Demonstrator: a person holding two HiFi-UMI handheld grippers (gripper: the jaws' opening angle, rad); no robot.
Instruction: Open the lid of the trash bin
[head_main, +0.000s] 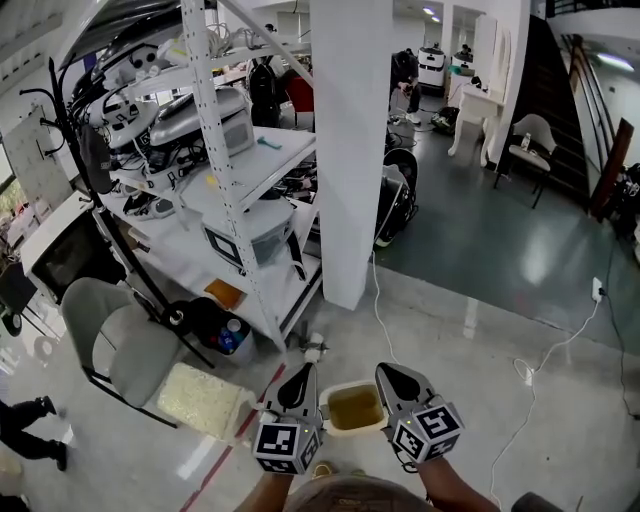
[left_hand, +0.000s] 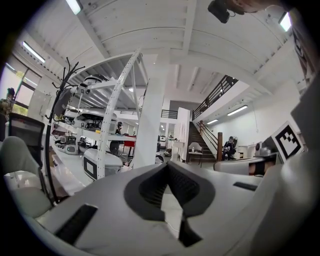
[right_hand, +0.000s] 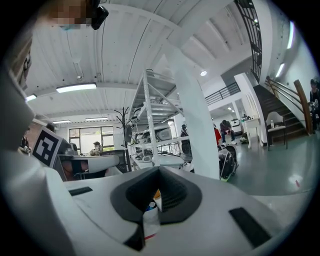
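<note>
A small cream trash bin (head_main: 355, 408) stands on the floor just in front of me; its top shows a yellow-brown surface inside a pale rim, and I cannot tell whether that is a lid or the inside. My left gripper (head_main: 303, 372) hangs at the bin's left edge and my right gripper (head_main: 392, 372) at its right edge, both above it. On each, the jaws meet at the tips with nothing held. The left gripper (left_hand: 167, 167) and the right gripper (right_hand: 159, 171) both look out across the room in their own views, and the bin is hidden there.
A white pillar (head_main: 350, 150) rises straight ahead. A cluttered white shelving rack (head_main: 225, 180) stands to its left, with a grey chair (head_main: 120, 340) and a pale mat (head_main: 200, 400) on the floor nearby. A white cable (head_main: 540, 370) runs along the floor at the right.
</note>
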